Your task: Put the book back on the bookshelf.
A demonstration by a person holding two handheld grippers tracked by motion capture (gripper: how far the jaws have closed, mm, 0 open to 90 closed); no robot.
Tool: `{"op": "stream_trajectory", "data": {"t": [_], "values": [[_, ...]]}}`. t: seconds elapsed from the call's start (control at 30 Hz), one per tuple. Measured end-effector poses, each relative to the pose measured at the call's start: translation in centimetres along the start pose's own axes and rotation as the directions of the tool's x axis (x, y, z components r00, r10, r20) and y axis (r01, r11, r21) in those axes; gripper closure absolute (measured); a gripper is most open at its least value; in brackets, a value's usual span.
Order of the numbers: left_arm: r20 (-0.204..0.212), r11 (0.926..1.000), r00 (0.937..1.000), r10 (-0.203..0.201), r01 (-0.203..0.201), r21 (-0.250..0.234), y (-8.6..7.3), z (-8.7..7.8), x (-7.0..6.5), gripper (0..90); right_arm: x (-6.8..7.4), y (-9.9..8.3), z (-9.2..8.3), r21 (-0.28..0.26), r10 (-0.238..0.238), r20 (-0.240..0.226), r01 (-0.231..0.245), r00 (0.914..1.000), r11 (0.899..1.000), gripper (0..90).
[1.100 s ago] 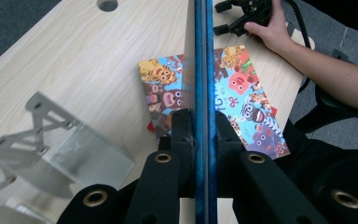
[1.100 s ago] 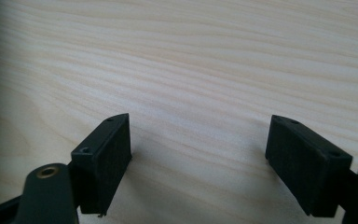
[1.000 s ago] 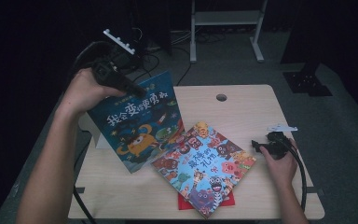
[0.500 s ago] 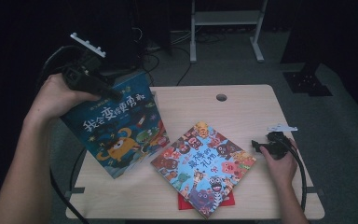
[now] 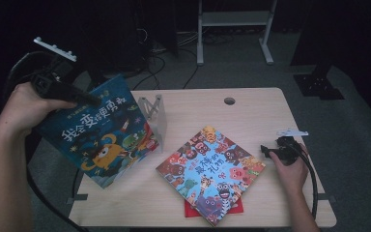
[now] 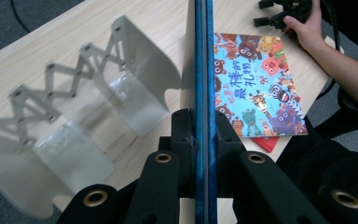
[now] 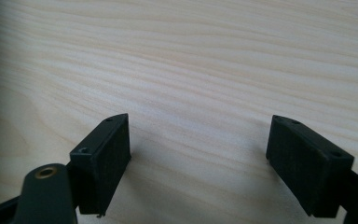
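Pale wooden table (image 5: 251,116): left gripper (image 5: 84,98) pinches the blue picture book (image 5: 104,140), lifted at the table's left edge; right gripper (image 5: 266,151) rests spread. Keep book vertical beside folding metal bookstand (image 5: 155,116).

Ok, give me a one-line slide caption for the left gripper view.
Left gripper clamps the blue book edge-on, between the metal bookend rack and the colourful animal book.

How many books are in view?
3, perhaps more hidden. A blue book held up at the table's left edge, a colourful book lying flat mid-table, and a red book mostly covered beneath it.
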State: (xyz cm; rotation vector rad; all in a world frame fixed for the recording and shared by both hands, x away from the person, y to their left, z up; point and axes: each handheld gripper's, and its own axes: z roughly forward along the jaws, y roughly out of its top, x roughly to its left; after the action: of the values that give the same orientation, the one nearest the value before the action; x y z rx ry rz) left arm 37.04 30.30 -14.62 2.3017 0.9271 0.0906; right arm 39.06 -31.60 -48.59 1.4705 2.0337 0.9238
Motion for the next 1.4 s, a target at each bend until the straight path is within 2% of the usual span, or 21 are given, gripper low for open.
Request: {"op": "stream_trajectory", "data": {"t": [0.07, 0.2, 0.33, 0.53, 0.67, 0.7, 0.73, 0.8, 0.83, 0.97, 1.07, 1.27, 1.37, 1.4], "values": [[-0.018, 0.9997, 0.9996, -0.024, 0.024, -0.002, -1.0, -0.7, 0.6, 82.4, 0.0, 0.0, 0.0, 0.0, 0.0, 0.0, 0.0, 1.0, 1.0, 20.7], [-0.043, 0.999, 0.998, -0.045, 0.046, 0.002, -2.0, -1.2, 1.2, 82.3, 0.0, 0.0, 0.0, 0.0, 0.0, 0.0, 0.0, 1.0, 1.0, 20.7], [-0.077, 0.9966, 0.9938, -0.08, 0.082, 0.013, -3.1, -1.8, 2.0, 82.3, 0.0, 0.0, 0.0, 0.0, 0.0, 0.0, 0.0, 1.0, 1.0, 20.7], [-0.114, 0.9898, 0.9836, -0.14, 0.142, 0.01, -4.4, -2.5, 3.3, 82.4, 0.0, 0.0, 0.0, 0.0, 0.0, 0.0, 0.0, 1.0, 1.0, 20.7], [-0.141, 0.9831, 0.9737, -0.179, 0.183, 0.013, -4.9, -2.4, 4.1, 82.4, 0.0, 0.0, 0.0, 0.0, 0.0, 0.0, 0.0, 1.0, 1.0, 20.7], [-0.156, 0.9791, 0.9674, -0.199, 0.203, 0.011, -5.1, -2.2, 4.4, 82.4, 0.0, 0.0, 0.0, 0.0, 0.0, 0.0, 0.0, 1.0, 1.0, 20.7], [-0.156, 0.9791, 0.9674, -0.199, 0.203, 0.011, -5.1, -2.2, 4.4, 82.4, 0.0, 0.0, 0.0, 0.0, 0.0, 0.0, 0.0, 1.0, 1.0, 20.7], [-0.172, 0.975, 0.9613, -0.215, 0.221, 0.016, -5.2, -2.1, 4.8, 82.4, 0.0, 0.0, 0.0, 0.0, 0.0, 0.0, 0.0, 1.0, 1.0, 20.7], [-0.187, 0.971, 0.9548, -0.232, 0.239, 0.017, -5.3, -2.0, 5.0, 82.4, 0.0, 0.0, 0.0, 0.0, 0.0, 0.0, 0.0, 1.0, 1.0, 20.7], [-0.22, 0.9612, 0.9384, -0.266, 0.276, 0.012, -5.4, -1.8, 5.7, 82.4, 0.0, 0.0, 0.0, 0.0, 0.0, 0.0, 0.0, 1.0, 1.0, 20.7], [-0.244, 0.95, 0.9213, -0.303, 0.312, 0.001, -5.5, -1.5, 6.2, 82.4, 0.0, 0.0, 0.0, 0.0, 0.0, 0.0, 0.0, 1.0, 1.0, 20.7], [-0.265, 0.9357, 0.9006, -0.344, 0.352, -0.019, -5.3, -0.8, 7.1, 82.4, 0.0, 0.0, 0.0, 0.0, 0.0, 0.0, 0.0, 1.0, 1.0, 20.7], [-0.279, 0.927, 0.8871, -0.367, 0.374, -0.033, -5.1, -0.5, 7.4, 82.4, 0.0, 0.0, 0.0, 0.0, 0.0, 0.0, 0.0, 1.0, 1.0, 20.7], [-0.286, 0.9225, 0.88, -0.38, 0.383, -0.044, -5.0, -0.3, 7.5, 82.4, 0.0, 0.0, 0.0, 0.0, 0.0, 0.0, 0.0, 1.0, 1.0, 20.7]]}}
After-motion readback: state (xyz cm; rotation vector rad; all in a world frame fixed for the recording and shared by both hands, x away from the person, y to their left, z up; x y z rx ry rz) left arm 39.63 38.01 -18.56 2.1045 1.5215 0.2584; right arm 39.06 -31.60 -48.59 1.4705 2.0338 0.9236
